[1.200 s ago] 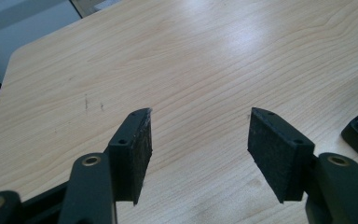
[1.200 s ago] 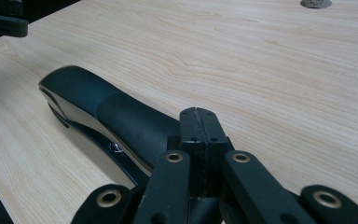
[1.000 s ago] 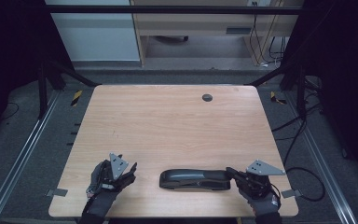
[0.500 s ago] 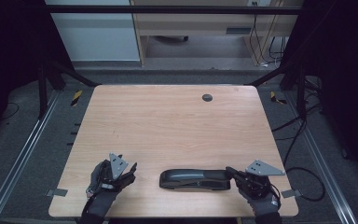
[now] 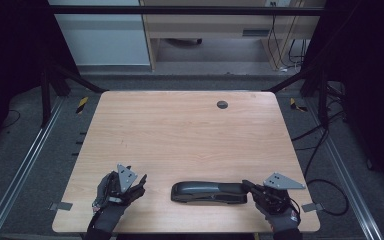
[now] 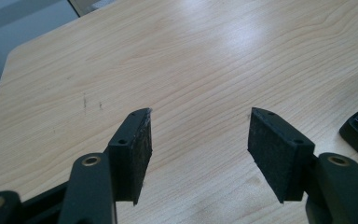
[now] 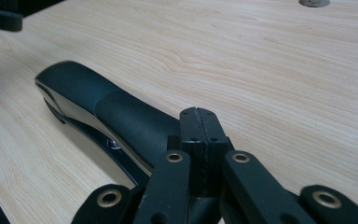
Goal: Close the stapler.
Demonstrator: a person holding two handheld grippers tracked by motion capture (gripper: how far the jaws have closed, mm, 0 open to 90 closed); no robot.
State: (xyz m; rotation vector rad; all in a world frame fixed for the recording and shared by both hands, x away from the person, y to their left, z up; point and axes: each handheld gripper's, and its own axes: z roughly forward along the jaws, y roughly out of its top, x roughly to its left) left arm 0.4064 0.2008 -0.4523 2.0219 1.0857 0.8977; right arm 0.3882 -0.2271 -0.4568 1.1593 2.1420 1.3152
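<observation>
Light wooden table [image 5: 190, 145] on a grey floor, dark frame around it, a desk at the back. A black stapler [image 5: 209, 192] lies flat near the front edge, right of the middle, long side running left to right. The right gripper [image 5: 248, 186] sits at the stapler's right end, jaws pressed together with nothing between them; the right gripper view shows the tips [image 7: 200, 122] against the rear of the stapler [image 7: 107, 112]. The left gripper [image 5: 141, 181] rests at front left, apart from the stapler, jaws spread over bare wood [image 6: 200, 130]. Round grommet [image 5: 222, 104] near the far edge.
</observation>
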